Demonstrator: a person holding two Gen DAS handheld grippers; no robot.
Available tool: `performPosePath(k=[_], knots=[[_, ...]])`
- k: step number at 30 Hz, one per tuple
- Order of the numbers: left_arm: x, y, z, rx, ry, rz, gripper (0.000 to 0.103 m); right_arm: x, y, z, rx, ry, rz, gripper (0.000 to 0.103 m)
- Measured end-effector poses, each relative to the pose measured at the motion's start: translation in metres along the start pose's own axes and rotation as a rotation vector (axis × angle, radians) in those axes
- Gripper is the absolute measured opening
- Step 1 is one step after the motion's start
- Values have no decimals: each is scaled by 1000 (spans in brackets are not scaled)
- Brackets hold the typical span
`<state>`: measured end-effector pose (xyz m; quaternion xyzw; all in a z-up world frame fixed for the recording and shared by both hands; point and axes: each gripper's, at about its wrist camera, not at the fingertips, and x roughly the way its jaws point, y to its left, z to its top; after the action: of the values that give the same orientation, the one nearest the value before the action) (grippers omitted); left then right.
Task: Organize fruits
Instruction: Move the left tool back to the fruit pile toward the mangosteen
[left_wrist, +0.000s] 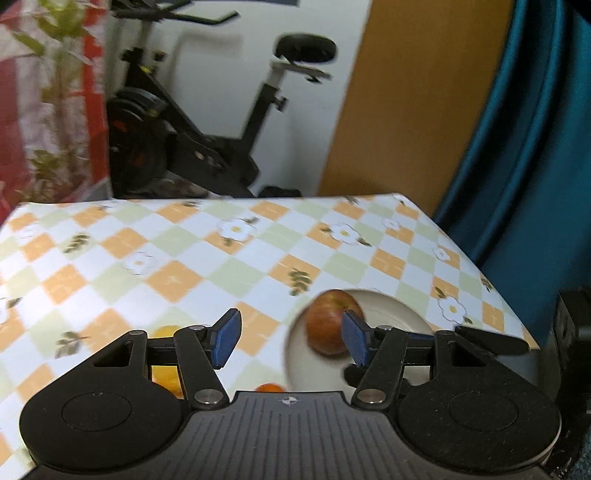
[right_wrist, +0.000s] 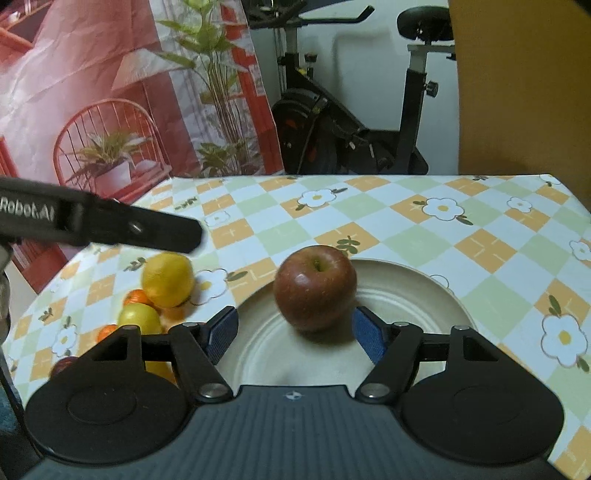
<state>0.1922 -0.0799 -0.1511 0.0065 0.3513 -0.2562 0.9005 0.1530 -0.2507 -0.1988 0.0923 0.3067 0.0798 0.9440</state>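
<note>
A red apple (right_wrist: 316, 288) stands upright on a cream plate (right_wrist: 410, 291). My right gripper (right_wrist: 295, 326) is open just in front of it, the blue pads either side of the apple's near edge without touching it. Left of the plate on the table lie two lemons (right_wrist: 168, 278), small oranges (right_wrist: 136, 297) and a dark red fruit (right_wrist: 62, 363). My left gripper (left_wrist: 291, 334) is open and empty, raised over the table left of the plate (left_wrist: 391, 306). Its right finger partly hides the apple (left_wrist: 327, 325). A lemon (left_wrist: 166, 373) and an orange (left_wrist: 271, 387) peek out beneath it.
The table wears a checked flower-print cloth (right_wrist: 424, 229). A black finger of the left gripper (right_wrist: 147, 229) reaches in above the lemons. Beyond the far edge stand an exercise bike (right_wrist: 351, 129), a printed backdrop, a wooden panel (left_wrist: 406, 110) and a blue curtain (left_wrist: 535, 147).
</note>
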Motion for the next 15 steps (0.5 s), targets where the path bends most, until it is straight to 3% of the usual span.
performPosePath(k=[6, 15], knots=[[-38, 18, -11, -1, -74, 98, 64, -20, 20, -15, 9, -42, 17, 66], [-65, 47, -34, -86, -100, 175, 64, -31, 46, -23, -43, -46, 78, 52]])
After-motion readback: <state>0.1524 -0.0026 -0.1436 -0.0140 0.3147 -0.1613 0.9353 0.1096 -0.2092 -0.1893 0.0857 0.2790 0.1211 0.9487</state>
